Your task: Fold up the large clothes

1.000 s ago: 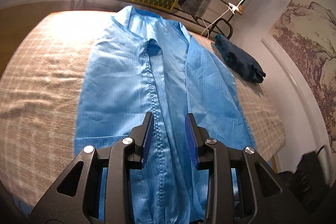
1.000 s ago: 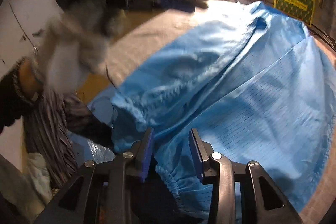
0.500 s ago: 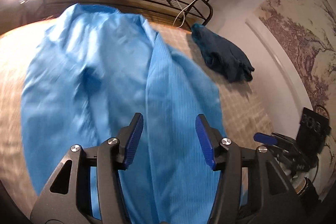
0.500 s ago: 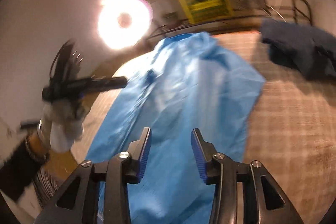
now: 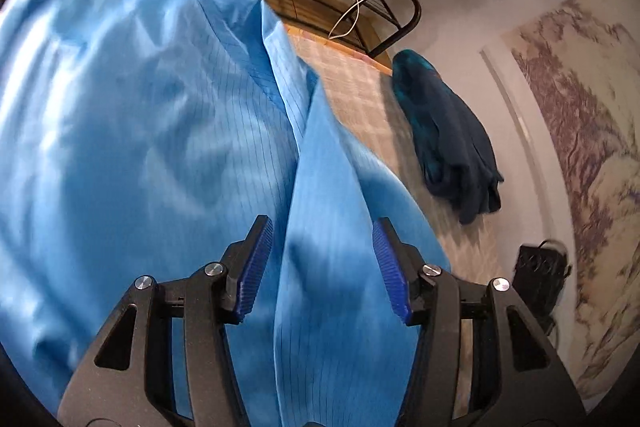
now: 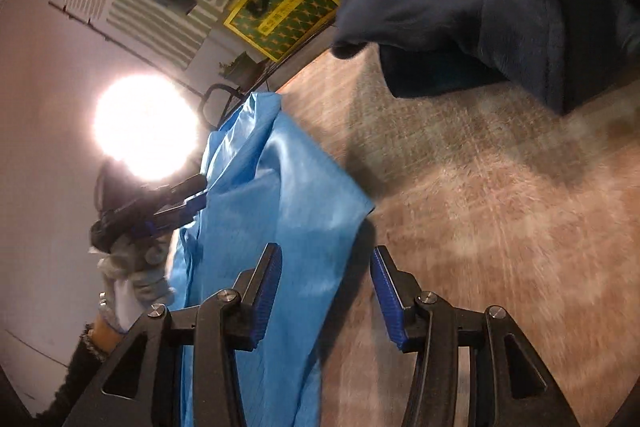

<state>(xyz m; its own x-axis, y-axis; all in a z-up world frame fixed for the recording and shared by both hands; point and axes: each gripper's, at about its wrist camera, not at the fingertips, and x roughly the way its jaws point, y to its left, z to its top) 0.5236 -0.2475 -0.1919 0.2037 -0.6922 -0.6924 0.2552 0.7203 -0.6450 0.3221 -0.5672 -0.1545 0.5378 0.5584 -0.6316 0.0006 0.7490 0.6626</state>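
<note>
In the left view the left gripper point(image 5: 322, 269) is seen spread apart above the blue coat point(image 5: 140, 147) lying on the checked cover point(image 5: 360, 95), and in the right view the right gripper point(image 6: 324, 287) is also held apart, beside a yellow-green box point(image 6: 280, 11) whose label cannot be read.

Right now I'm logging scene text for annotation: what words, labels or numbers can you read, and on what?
Yellow-and-green patterned box: a yellow label strip carries characters, too blurred to read.
Landscape wall painting: no legible writing.
Light blue coat and dark blue garment: no visible labels.
Nothing else carries text.
</note>
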